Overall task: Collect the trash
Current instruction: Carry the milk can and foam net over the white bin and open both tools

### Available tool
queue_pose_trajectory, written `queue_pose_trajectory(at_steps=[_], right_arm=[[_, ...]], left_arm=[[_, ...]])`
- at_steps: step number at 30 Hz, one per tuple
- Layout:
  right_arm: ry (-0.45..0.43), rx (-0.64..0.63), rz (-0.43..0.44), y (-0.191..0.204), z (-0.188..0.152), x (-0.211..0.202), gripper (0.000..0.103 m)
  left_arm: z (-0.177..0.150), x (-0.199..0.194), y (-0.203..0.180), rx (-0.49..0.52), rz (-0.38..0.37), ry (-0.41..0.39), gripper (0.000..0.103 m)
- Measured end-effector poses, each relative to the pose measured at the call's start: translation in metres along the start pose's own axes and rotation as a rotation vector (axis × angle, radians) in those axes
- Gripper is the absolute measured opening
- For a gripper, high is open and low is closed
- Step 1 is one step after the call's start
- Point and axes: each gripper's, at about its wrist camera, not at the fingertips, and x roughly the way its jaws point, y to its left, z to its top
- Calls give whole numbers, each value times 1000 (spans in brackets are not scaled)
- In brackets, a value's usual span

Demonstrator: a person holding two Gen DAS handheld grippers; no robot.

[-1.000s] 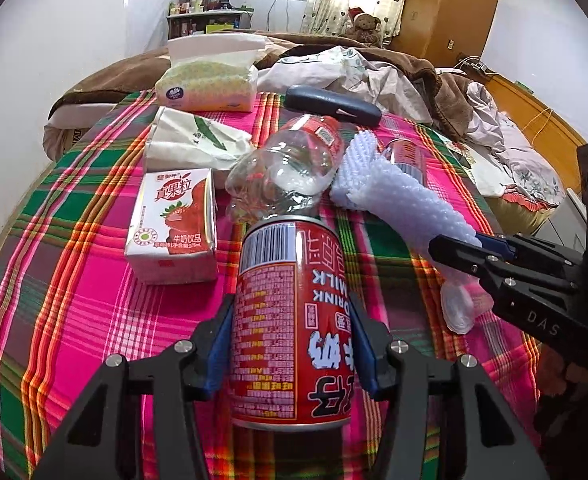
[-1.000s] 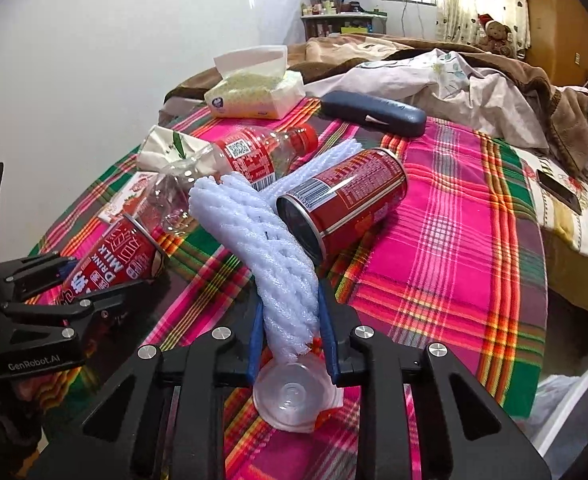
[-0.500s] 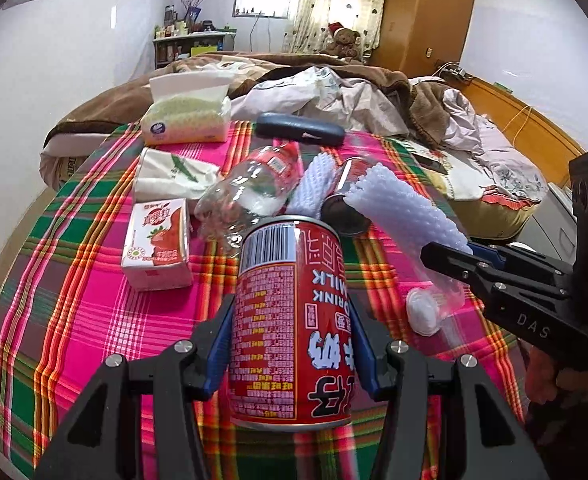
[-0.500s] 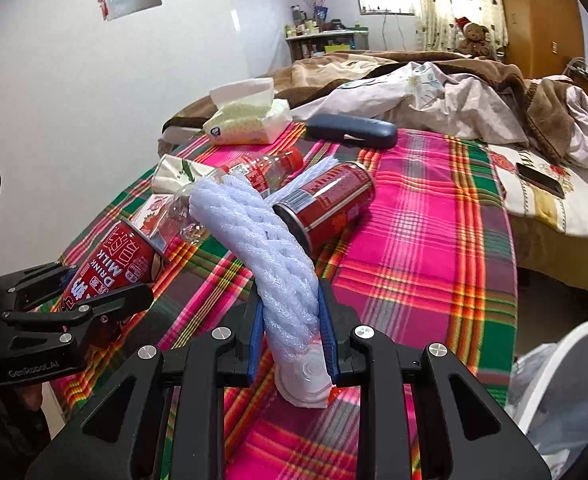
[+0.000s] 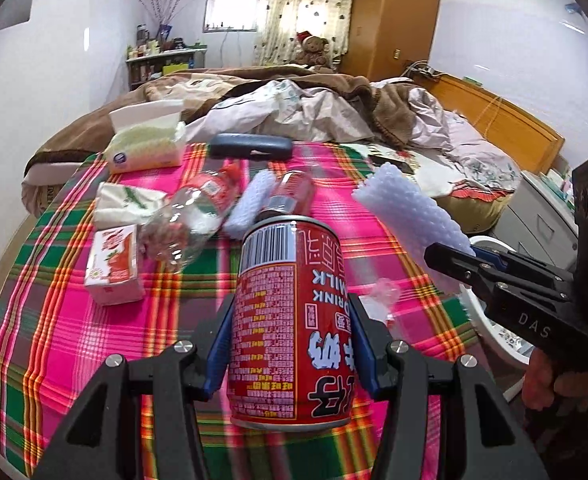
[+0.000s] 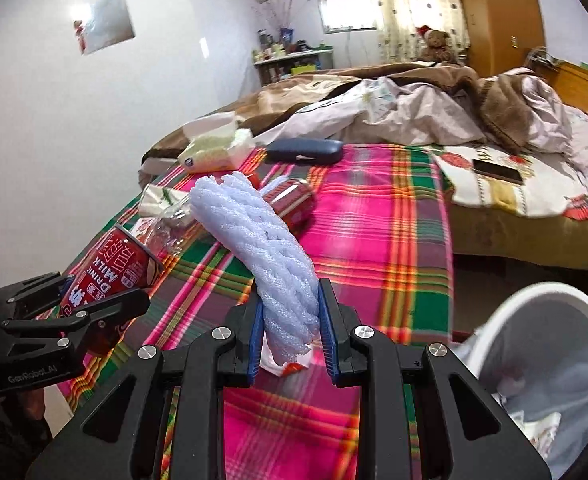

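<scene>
Now the left gripper [image 5: 292,344] pinches a red milk can [image 5: 294,320], held above the plaid cloth [image 5: 54,320]; right gripper [image 6: 290,328] clamps white foam netting [image 6: 270,248] w/ a white bin [image 6: 553,360] just right of it

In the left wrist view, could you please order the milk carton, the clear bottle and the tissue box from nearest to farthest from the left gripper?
1. Milk carton, left of the left gripper.
2. Clear bottle, lying behind the carton.
3. Tissue box, far edge of the cloth.

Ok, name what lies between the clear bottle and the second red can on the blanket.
A white foam net sleeve lies between the clear bottle and red can, in the left wrist view.
</scene>
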Motion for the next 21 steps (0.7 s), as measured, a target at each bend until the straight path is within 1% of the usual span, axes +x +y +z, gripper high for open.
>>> queue_pose_trajectory(at_steps=[6,18,21], right_arm=[[-32,42,-50,-21,-6,-22,25],[-94,177,-189,-71,-25,-65,26],[-97,198,-228,-80,-29,-72,26]], left_arm=[[4,0,-30,46,-43,-7,54],[12,7,-107,156,-148,-7,54],[13,10,-124,173,-175,-3,54]])
